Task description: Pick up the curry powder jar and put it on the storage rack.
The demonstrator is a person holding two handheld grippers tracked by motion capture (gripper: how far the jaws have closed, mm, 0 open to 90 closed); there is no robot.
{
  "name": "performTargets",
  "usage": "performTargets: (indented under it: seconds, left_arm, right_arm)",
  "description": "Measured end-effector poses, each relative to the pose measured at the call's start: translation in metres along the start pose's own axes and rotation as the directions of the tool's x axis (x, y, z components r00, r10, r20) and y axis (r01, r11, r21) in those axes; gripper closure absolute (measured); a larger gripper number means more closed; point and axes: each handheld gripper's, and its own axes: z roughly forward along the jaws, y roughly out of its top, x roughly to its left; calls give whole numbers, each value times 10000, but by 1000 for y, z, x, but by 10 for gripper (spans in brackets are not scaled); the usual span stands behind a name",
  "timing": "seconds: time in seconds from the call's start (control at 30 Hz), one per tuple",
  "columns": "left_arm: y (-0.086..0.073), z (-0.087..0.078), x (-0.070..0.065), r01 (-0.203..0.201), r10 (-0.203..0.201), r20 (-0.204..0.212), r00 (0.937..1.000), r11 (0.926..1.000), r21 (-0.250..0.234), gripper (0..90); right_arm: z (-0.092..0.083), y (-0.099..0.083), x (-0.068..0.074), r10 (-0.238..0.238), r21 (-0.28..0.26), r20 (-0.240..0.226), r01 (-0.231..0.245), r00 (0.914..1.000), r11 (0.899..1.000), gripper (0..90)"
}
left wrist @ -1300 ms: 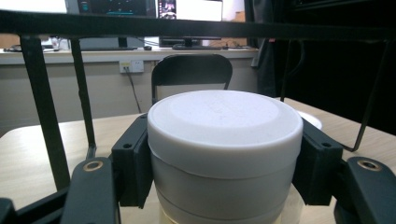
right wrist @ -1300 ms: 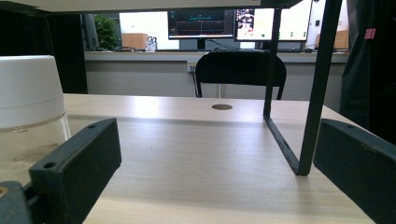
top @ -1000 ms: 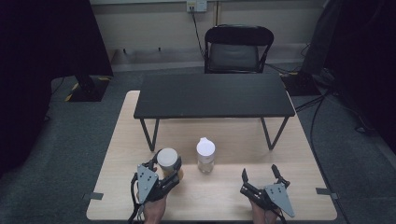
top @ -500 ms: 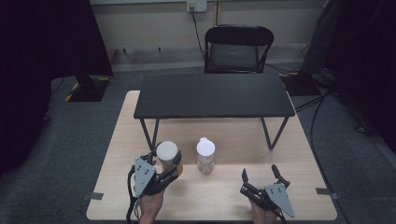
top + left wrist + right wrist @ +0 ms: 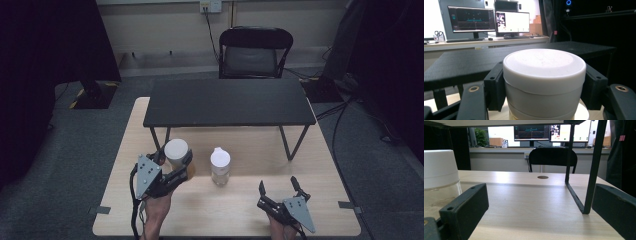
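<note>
Left claw point(image 5: 176, 166): clamped on the white-lidded jar point(image 5: 176, 151), one black jaw on each side just under the lid, as the left gripper view shows.
Right claw point(image 5: 280, 189): jaws apart with nothing between them, resting low near the front right of the wooden table point(image 5: 310, 165).
Jar's place: in the left claw above the front left of the table, just in front of the low black bench point(image 5: 227, 102) that stands on it.
Handling: likely light to moderate; the body looks stiff and smooth, so it could slip or tip if the grip loosens.
Where to hold: on the straight wall below the lid rim point(image 5: 544, 75), where the pads sit flat and the rim acts as a stop.
Jar's make: round, with a matte white lid point(image 5: 544, 60) that is slightly domed; a tan band shows at the bottom.
Bottle point(image 5: 220, 167): just right of the jar, upright, clear body, white tapered cap, pale grainy fill at the bottom.
Table: pale wood grain, smooth.
Bench: thin black metal legs, dark textured top.
</note>
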Motion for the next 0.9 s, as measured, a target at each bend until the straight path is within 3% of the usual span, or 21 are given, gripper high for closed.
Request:
performTargets:
  seconds: [0.13,0.33,0.43,0.77,0.9]
  left_arm:
    - [10,6,0,-176,176,-211,9996,9998,6,342]
    - [23,15,8,-139,139,-85,9999,9999,-1,342]
    - [28,21,10,-440,440,-45,9990,9990,22,342]
    - [44,39,19,-312,312,-37,9995,9995,66,342]
    - [58,47,23,-223,224,-29,9997,9997,72,342]
  right_arm:
    - [0,0,0,1,0,-1,-1,10000,10000,0]
    - [0,0,0,-5,1,-2,5,10000,10000,0]
    - [0,0,0,-4,1,-2,4,10000,10000,0]
    - [0,0,-1,0,5,-34,0,10000,10000,0]
    - [0,0,-1,7,5,-37,-7,10000,10000,0]
